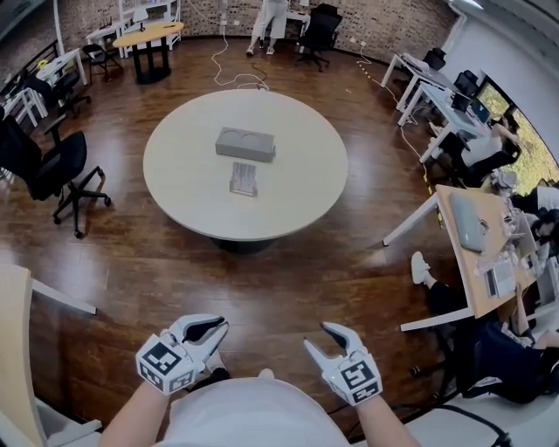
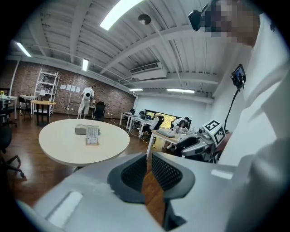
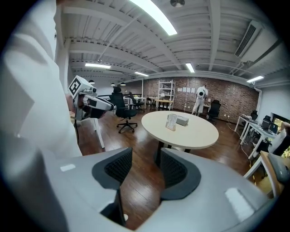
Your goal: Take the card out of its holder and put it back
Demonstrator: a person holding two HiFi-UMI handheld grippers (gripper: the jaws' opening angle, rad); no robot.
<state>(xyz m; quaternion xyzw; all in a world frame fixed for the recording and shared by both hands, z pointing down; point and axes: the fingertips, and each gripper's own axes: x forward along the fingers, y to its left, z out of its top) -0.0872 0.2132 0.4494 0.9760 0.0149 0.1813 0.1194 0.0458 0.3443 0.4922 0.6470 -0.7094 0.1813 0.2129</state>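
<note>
A clear card holder [image 1: 244, 179] with a white card in it stands on the round white table [image 1: 297, 188], just in front of a grey box [image 1: 245, 143]. Both grippers hang low near my body, far from the table. My left gripper [image 1: 210, 331] has its jaws nearly together, with only a thin sliver of floor between the pads and nothing held. The right gripper [image 1: 325, 342] stands open and empty. From the left gripper view the holder [image 2: 92, 135] is small and distant; the right gripper view shows the holder [image 3: 171, 121] likewise far off.
Wooden floor lies between me and the table. A black office chair [image 1: 54, 170] stands at the left, desks with seated people [image 1: 489, 148] at the right, and a person [image 1: 269, 22] stands by the far brick wall. A pale desk edge [image 1: 13, 349] is close at my left.
</note>
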